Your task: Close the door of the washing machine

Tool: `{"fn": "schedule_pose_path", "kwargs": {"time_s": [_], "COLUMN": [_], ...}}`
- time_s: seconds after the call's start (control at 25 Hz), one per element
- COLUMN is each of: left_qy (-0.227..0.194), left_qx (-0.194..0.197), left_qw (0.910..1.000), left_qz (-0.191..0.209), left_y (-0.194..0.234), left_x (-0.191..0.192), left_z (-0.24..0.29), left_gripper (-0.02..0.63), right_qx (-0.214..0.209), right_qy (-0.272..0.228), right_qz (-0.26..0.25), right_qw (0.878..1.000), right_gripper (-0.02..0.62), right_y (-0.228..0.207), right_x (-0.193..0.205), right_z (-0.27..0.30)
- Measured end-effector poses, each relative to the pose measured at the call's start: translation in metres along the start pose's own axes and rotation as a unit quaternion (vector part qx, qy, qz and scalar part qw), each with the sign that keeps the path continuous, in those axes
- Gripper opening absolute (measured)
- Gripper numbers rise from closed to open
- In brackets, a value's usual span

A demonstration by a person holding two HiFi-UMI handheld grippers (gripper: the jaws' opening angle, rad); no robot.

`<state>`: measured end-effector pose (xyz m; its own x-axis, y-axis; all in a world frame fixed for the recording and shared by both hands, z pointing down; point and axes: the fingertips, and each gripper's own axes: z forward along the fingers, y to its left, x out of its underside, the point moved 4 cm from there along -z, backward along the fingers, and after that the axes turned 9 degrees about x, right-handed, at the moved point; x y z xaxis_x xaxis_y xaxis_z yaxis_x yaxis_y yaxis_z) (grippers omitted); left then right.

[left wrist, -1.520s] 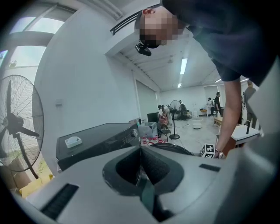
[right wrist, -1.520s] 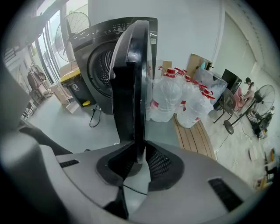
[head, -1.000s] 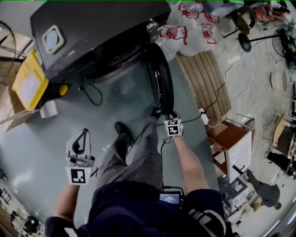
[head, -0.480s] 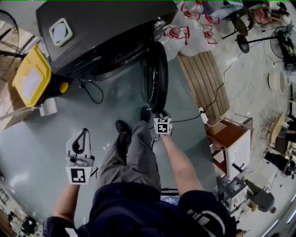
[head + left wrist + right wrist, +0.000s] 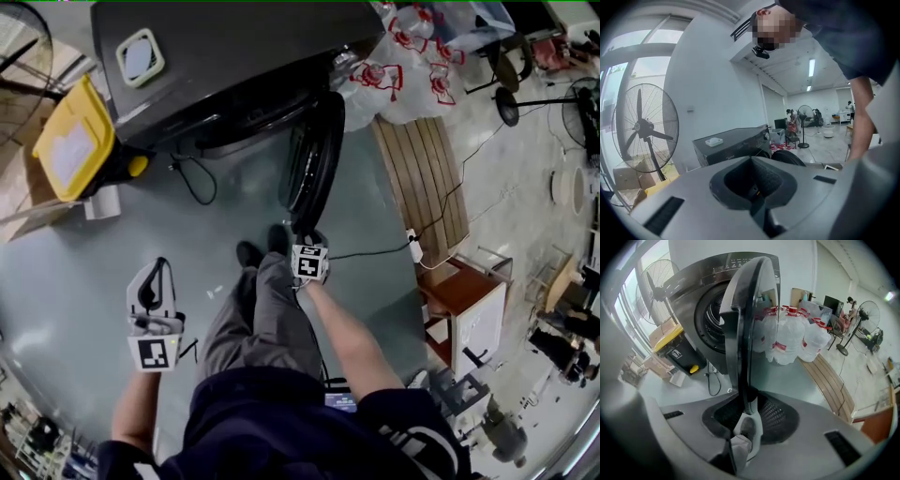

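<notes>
The dark grey washing machine [image 5: 234, 47] stands at the top of the head view. Its round black door [image 5: 314, 155] is swung out and seen nearly edge-on. My right gripper [image 5: 305, 234] is at the door's lower rim. In the right gripper view the door [image 5: 747, 310] rises straight ahead, left of it the drum opening [image 5: 712, 319]. The door's rim runs down between the jaws of the right gripper [image 5: 745, 413], which are opening. My left gripper [image 5: 159, 267] hangs low at the left, shut and holding nothing. The left gripper [image 5: 757, 197] points at the machine from afar.
A yellow-lidded bin [image 5: 70, 150] stands left of the machine, with a black cable [image 5: 192, 178] on the floor beside it. Bagged water bottles [image 5: 403, 66] and a slatted wooden bench [image 5: 422, 178] lie to the right. The person's legs [image 5: 272, 309] are below the door. A big fan [image 5: 644, 126] stands nearby.
The door has swung left towards the machine, and my right gripper has moved left with its rim. The left gripper has shifted only slightly.
</notes>
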<state>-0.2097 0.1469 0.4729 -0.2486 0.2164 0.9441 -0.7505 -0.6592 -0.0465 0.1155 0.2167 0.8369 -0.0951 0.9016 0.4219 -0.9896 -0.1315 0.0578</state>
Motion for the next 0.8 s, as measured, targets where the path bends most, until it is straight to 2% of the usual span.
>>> {"fn": "schedule_pose_path", "kwargs": {"time_s": [0.24, 0.44, 0.8], "left_qy": [0.01, 0.02, 0.024], "left_qx": [-0.034, -0.048, -0.037], "left_qw": [0.9993, 0.9987, 0.999], "left_qz": [-0.007, -0.003, -0.003], "left_y": [-0.002, 0.007, 0.047], "left_x": [-0.011, -0.008, 0.009], "left_z": [0.002, -0.003, -0.033], "left_gripper": [0.025, 0.025, 0.025], "right_qx": [-0.008, -0.013, 0.002], "right_qy": [0.014, 0.011, 0.008], "right_qz": [0.018, 0.02, 0.061], "right_qw": [1.0, 1.0, 0.998], "right_gripper": [0.114, 0.12, 0.127], "right_y": [0.018, 0.036, 0.093], "right_x": [-0.006, -0.013, -0.035], "right_z": [0.001, 0.005, 0.014]}}
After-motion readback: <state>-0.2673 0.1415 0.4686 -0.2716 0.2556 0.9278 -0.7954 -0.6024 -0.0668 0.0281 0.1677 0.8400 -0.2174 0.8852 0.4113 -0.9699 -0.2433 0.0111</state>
